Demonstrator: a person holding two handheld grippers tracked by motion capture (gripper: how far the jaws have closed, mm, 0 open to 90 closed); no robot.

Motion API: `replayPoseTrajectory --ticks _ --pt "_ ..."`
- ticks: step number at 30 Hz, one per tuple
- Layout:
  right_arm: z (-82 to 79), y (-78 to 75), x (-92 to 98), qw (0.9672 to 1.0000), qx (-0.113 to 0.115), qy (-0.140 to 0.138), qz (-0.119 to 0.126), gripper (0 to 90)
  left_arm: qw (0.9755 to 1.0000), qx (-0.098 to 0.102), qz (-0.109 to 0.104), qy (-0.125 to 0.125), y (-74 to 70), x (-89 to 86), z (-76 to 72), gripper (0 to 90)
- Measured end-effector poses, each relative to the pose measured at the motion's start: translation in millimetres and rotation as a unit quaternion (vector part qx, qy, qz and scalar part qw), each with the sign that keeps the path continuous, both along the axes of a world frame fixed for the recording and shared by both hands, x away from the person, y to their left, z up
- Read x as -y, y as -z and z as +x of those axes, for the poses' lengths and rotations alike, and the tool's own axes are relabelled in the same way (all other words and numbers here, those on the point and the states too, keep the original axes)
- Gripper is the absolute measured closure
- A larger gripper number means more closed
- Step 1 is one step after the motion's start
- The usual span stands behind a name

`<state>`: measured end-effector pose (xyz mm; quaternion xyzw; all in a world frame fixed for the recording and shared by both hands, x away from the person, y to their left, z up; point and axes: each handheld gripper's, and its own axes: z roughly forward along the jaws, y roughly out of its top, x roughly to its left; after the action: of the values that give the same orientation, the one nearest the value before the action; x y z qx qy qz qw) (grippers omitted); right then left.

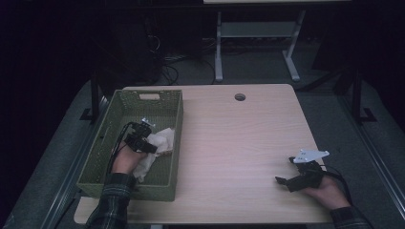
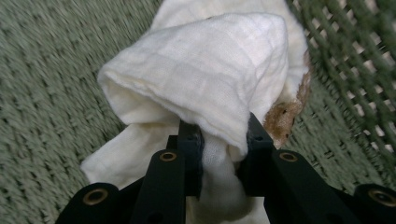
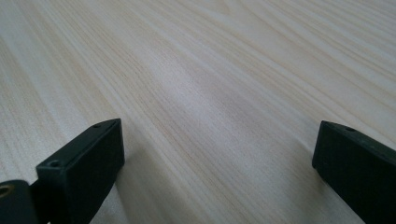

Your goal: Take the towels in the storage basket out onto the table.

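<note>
Black jaws of your left gripper (image 2: 219,144) are pinched on a fold of the cloth (image 2: 205,74), which bunches up just ahead of the pads and trails back under them. That cloth lies inside the basket (image 1: 122,102), toward its right wall, with its long run going from your hand up toward that wall (a brown stain shows on its far edge). Your left hand (image 1: 125,160) sits right over it, so the lift is its job: straight up, clear of the rim, I'd judge. Your right gripper (image 1: 300,172) rests well apart on the table (image 1: 239,138), jaws spread wide with nothing between them.
</note>
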<state>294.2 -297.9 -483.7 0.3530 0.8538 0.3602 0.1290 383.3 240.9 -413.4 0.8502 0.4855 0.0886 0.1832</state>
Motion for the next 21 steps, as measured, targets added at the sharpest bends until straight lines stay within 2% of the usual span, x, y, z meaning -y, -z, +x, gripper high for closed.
replayPoseTrajectory --ticks 1,2,3,4,5,6,8,10,14,15,16,18,19,21 --pt "0.0 0.0 0.0 1.0 0.0 0.0 0.0 1.8 1.0 0.0 0.0 0.0 0.0 0.0 0.0 74.0" --pt "0.0 0.0 0.0 1.0 0.0 0.0 0.0 1.8 0.9999 0.012 -0.01 -0.003 -4.7 -2.3 -1.6 74.0" --pt "0.0 0.0 0.0 1.0 0.0 0.0 0.0 1.8 0.9999 0.012 -0.01 -0.003 -4.7 -2.3 -1.6 74.1" --pt "0.0 0.0 0.0 1.0 0.0 0.0 0.0 1.8 0.9994 0.025 -0.022 -0.008 -9.8 -4.6 -3.7 74.1" --pt "0.0 0.0 0.0 1.0 0.0 0.0 0.0 1.8 0.9994 0.025 -0.022 -0.008 -9.8 -4.6 -3.7 74.0" --pt "0.0 0.0 0.0 1.0 0.0 0.0 0.0 1.8 0.9986 0.037 -0.036 -0.012 -13.3 -6.3 -5.9 74.0" --pt "0.0 0.0 0.0 1.0 0.0 0.0 0.0 1.8 0.9973 0.051 -0.051 -0.012 -18.3 -8.9 -8.8 74.0" --pt "0.0 0.0 0.0 1.0 0.0 0.0 0.0 1.8 0.9965 0.06 -0.058 -0.011 -21.5 -10.2 -10.9 74.1" --pt "0.0 0.0 0.0 1.0 0.0 0.0 0.0 1.8 0.9925 0.087 -0.085 -0.013 -31.1 -15.3 -17.0 74.3" --pt "0.0 0.0 0.0 1.0 0.0 0.0 0.0 1.8 0.9925 0.087 -0.085 -0.013 -31.1 -15.3 -17.0 74.4" --pt "0.0 0.0 0.0 1.0 0.0 0.0 0.0 1.8 0.9904 0.097 -0.097 -0.017 -34.8 -17.9 -19.5 74.5" --pt "0.0 0.0 0.0 1.0 0.0 0.0 0.0 1.8 0.9883 0.107 -0.107 -0.02 -38.5 -20.6 -22.3 74.6" --pt "0.0 0.0 0.0 1.0 0.0 0.0 0.0 1.8 0.9883 0.107 -0.107 -0.02 -38.5 -20.6 -22.3 74.7" --pt "0.0 0.0 0.0 1.0 0.0 0.0 0.0 1.8 0.9854 0.121 -0.117 -0.024 -43.7 -24.3 -26.1 74.9"
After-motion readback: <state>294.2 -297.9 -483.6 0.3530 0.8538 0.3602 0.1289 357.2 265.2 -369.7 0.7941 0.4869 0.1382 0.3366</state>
